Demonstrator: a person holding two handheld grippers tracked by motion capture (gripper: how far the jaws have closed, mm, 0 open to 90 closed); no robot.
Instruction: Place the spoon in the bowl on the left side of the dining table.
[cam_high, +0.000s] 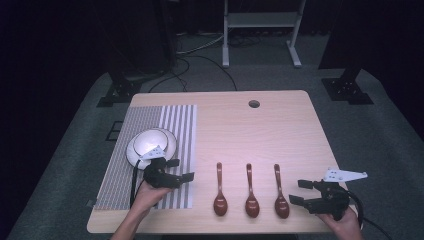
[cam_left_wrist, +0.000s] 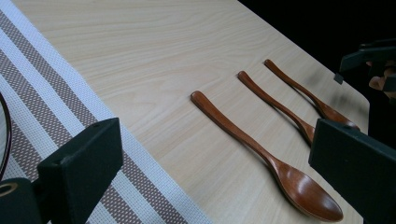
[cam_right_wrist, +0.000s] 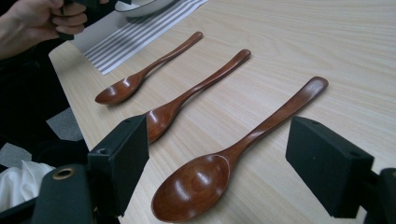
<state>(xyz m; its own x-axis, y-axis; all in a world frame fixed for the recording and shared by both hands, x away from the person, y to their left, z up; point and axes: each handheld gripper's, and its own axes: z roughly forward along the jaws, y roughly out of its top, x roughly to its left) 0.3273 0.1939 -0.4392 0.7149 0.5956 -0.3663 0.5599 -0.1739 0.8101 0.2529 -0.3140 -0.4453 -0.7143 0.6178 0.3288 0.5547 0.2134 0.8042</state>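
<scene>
Your bench (cam_high: 280, 125) is pale wood grain with rounded corners and a round hole near its far edge. Along its left edge lies a woven placemat (cam_high: 175, 125) striped grey and white, carrying a shallow white bowl (cam_high: 150, 142). Three glossy reddish-brown wooden spoons (cam_high: 251, 192) lie side by side near the near edge, apart from one another, bowls toward you, slim handles pointing away. Your left claw (cam_high: 181, 170) hovers over the placemat's near part beside the bowl, jaws spread wide, empty. Your right claw (cam_high: 301, 192) sits at the near right corner, just beside the rightmost spoon (cam_right_wrist: 233, 154), jaws wide, holding nothing.
</scene>
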